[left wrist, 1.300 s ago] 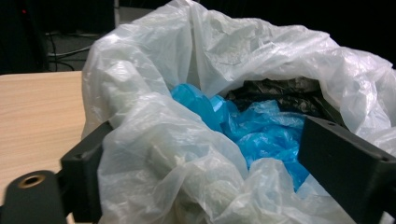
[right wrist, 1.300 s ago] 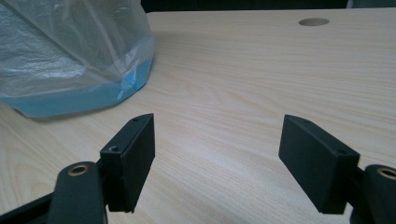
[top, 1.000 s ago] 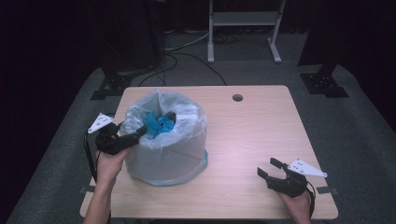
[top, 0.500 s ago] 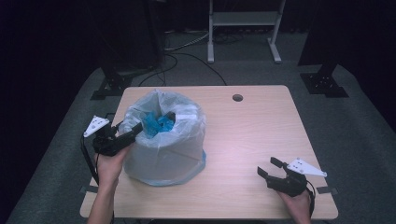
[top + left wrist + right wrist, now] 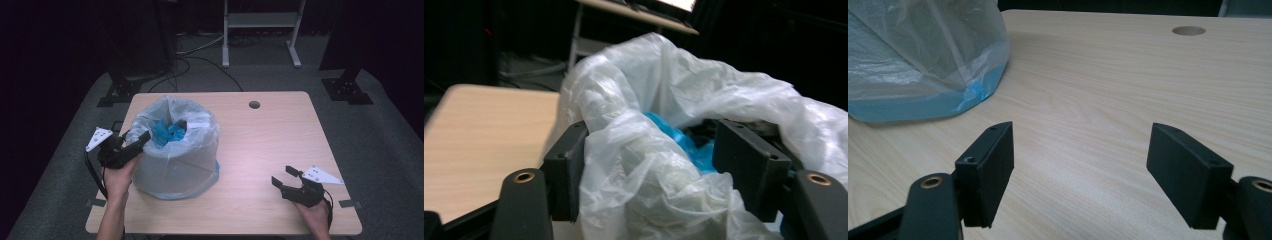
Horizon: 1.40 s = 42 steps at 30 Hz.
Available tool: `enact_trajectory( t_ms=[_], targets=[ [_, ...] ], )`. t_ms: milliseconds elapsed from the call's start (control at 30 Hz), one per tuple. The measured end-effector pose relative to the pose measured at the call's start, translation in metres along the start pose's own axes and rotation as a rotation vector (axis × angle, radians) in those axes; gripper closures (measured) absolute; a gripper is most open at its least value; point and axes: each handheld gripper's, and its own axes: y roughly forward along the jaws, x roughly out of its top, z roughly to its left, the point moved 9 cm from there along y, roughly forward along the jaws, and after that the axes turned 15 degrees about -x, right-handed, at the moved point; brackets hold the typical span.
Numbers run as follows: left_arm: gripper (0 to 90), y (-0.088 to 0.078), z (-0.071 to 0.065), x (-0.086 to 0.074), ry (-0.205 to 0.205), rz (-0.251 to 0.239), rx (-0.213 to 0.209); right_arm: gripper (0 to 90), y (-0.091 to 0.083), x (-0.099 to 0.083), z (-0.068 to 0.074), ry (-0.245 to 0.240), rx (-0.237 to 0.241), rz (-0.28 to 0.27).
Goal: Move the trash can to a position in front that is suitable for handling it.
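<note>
Left gripper (image 5: 134, 144) jaws just closed on crinkled translucent bag (image 5: 175, 150) rim; right gripper (image 5: 286, 181) jaws apart.

1. The bin (image 5: 200, 172) is wrapped in its clear plastic bag (image 5: 172, 150); a strip of blue at the foot is all that shows of it.
2. The blue stuff (image 5: 167, 132) inside the bag is too crumpled to name, and a dark thing beside it is too small to tell.
3. In the left gripper view, bunched plastic (image 5: 649, 185) covers the gap between the jaws and runs off the lower edge.
4. In the right gripper view, the bag (image 5: 923, 55) is cut by the upper left corner.
5. Both forearms leave the high view at the bottom edge.
</note>
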Motion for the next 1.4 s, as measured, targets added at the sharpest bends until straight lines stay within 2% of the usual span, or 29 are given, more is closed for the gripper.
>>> enact_trajectory(
  t_ms=[100,233,433,467,500,533,600,700,833,1067,1133,1167,1200,1233,1400],
  targets=[
    [34.3,-0.002,0.001,0.001,0.017,0.002,0.006,25.7,0.001,0.001,0.001,-0.002,0.002,-0.004],
    [43.2,-0.004,0.000,0.004,0.060,0.004,0.022,25.7,0.001,0.004,0.002,0.003,0.006,-0.012],
    [48.9,-0.005,0.001,0.007,0.080,0.003,0.036,25.7,0.003,0.009,0.004,-0.003,0.011,-0.019],
    [48.9,-0.006,0.000,0.009,0.089,-0.009,0.047,25.7,0.003,0.011,0.005,-0.005,0.014,-0.022],
    [54.3,-0.007,0.000,0.010,0.095,-0.015,0.051,25.7,0.006,0.016,0.008,-0.008,0.023,-0.026],
    [55.3,-0.008,0.001,0.012,0.100,-0.017,0.052,25.7,0.008,0.019,0.009,-0.014,0.029,-0.030],
    [57.6,-0.008,0.002,0.012,0.116,-0.007,0.060,25.7,0.010,0.024,0.013,-0.020,0.042,-0.032],
    [60.0,-0.009,0.002,0.012,0.116,-0.010,0.056,25.7,0.015,0.035,0.021,-0.038,0.065,-0.036],
    [69.7,-0.015,0.002,0.015,0.142,-0.006,0.054,24.8,0.024,0.054,0.038,-0.065,0.113,-0.041],
    [81.1,-0.020,-0.002,0.019,0.172,0.006,0.020,22.8,0.038,0.098,0.073,-0.086,0.225,-0.071],
    [82.4,-0.020,-0.004,0.020,0.183,0.013,0.015,22.5,0.040,0.109,0.082,-0.087,0.256,-0.086],
    [82.5,-0.020,-0.004,0.020,0.183,0.013,0.015,22.5,0.040,0.109,0.082,-0.087,0.256,-0.086],
    [82.5,-0.019,-0.005,0.022,0.190,0.015,0.010,22.5,0.043,0.123,0.091,-0.089,0.286,-0.100],
    [82.5,-0.019,-0.005,0.023,0.192,0.015,0.008,22.5,0.045,0.128,0.095,-0.091,0.296,-0.104],
    [83.4,-0.020,-0.007,0.026,0.200,0.014,-0.002,22.5,0.056,0.149,0.111,-0.094,0.347,-0.108]
  ],
)
